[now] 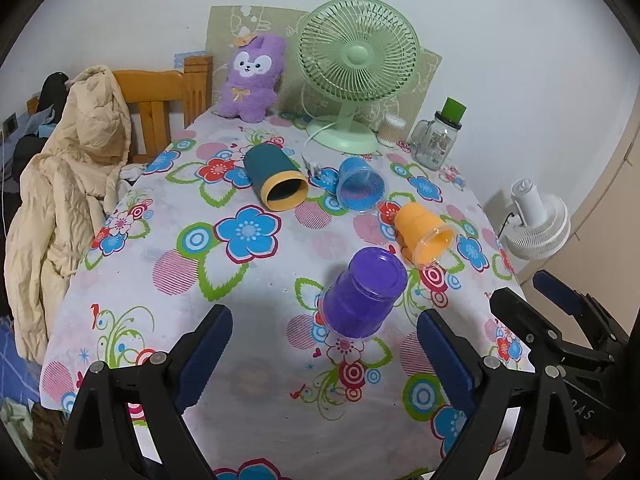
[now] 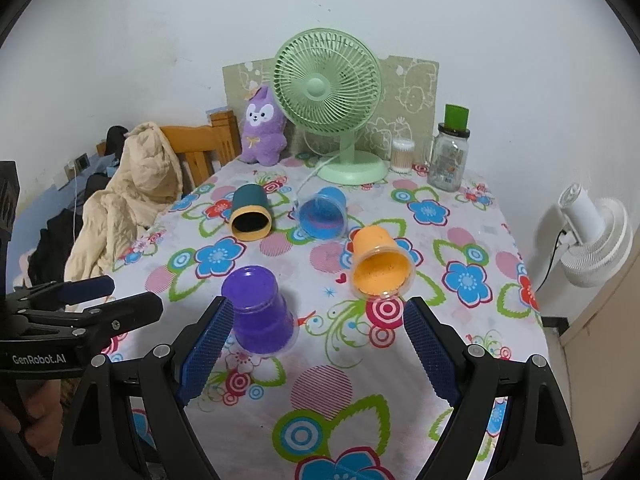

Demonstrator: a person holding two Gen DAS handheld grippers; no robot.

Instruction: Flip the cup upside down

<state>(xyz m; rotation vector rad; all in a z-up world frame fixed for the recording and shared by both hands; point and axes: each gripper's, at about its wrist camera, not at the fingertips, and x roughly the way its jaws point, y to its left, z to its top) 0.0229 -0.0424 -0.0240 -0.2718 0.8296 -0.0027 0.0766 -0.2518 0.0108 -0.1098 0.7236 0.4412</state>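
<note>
A purple cup (image 1: 362, 294) (image 2: 260, 312) stands upside down, mouth on the flowered tablecloth (image 1: 256, 288). An orange cup (image 1: 424, 236) (image 2: 380, 262), a blue cup (image 1: 358, 190) (image 2: 323, 213) and a dark teal cup with a yellow rim (image 1: 274, 178) (image 2: 250, 216) lie on their sides, mouths toward me. My left gripper (image 1: 324, 326) is open and empty, the purple cup just beyond its fingertips. My right gripper (image 2: 316, 316) is open and empty, its left pad close beside the purple cup. Each gripper also shows in the other's view: the right (image 1: 536, 300), the left (image 2: 132, 292).
A green desk fan (image 1: 356, 68) (image 2: 328, 96), a purple plush toy (image 1: 252, 78) (image 2: 262, 128), a glass jar with a green lid (image 1: 438, 136) (image 2: 448, 152) and a cotton-swab tub (image 2: 402, 155) stand at the back. A wooden chair with a beige coat (image 1: 64, 184) is left; a white fan (image 2: 592, 236) right.
</note>
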